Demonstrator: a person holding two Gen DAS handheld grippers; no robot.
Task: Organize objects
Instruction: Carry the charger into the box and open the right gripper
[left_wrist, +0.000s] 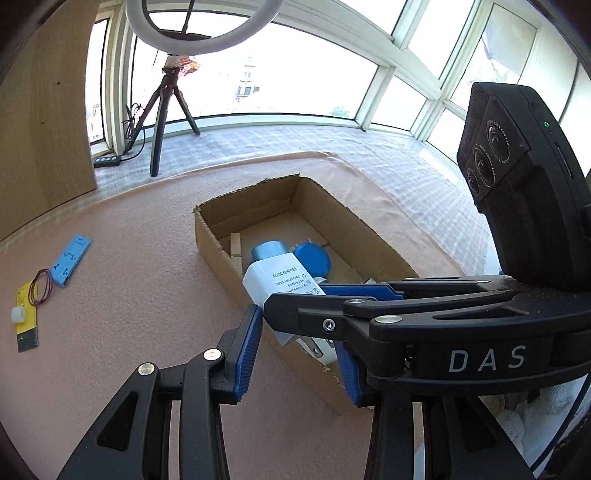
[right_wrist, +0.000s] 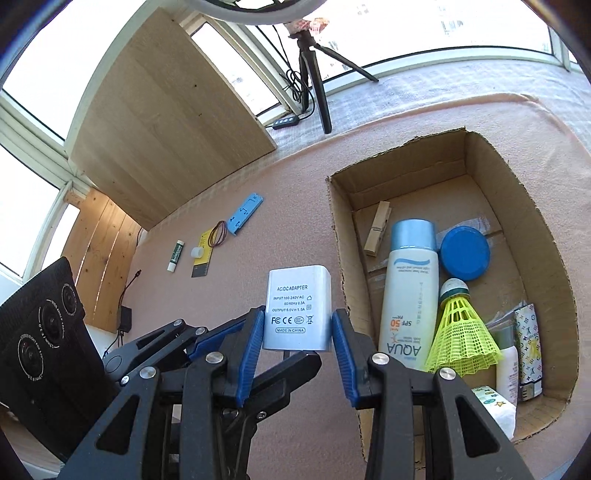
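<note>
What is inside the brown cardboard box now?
Inside the brown cardboard box: a wooden clothespin, white sunscreen bottle, round blue lid, yellow shuttlecock and small packets. The near corner is hidden.

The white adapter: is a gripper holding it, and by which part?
Yes: the right gripper clamps the white adapter by its two sides, near the bottom end.

I see a white power adapter (right_wrist: 297, 308) with black printed text, held upright just left of the cardboard box (right_wrist: 341, 236). Inside the box lie a wooden clothespin (right_wrist: 377, 229), a white sunscreen bottle (right_wrist: 408, 295) with a blue cap, a round blue lid (right_wrist: 465, 256) and a yellow shuttlecock (right_wrist: 461, 332). Left of the box, on the tabletop (right_wrist: 295, 221), lie a blue plastic strip (right_wrist: 244, 213), a rubber band (right_wrist: 218, 233) and a lip balm (right_wrist: 175, 255).
</note>
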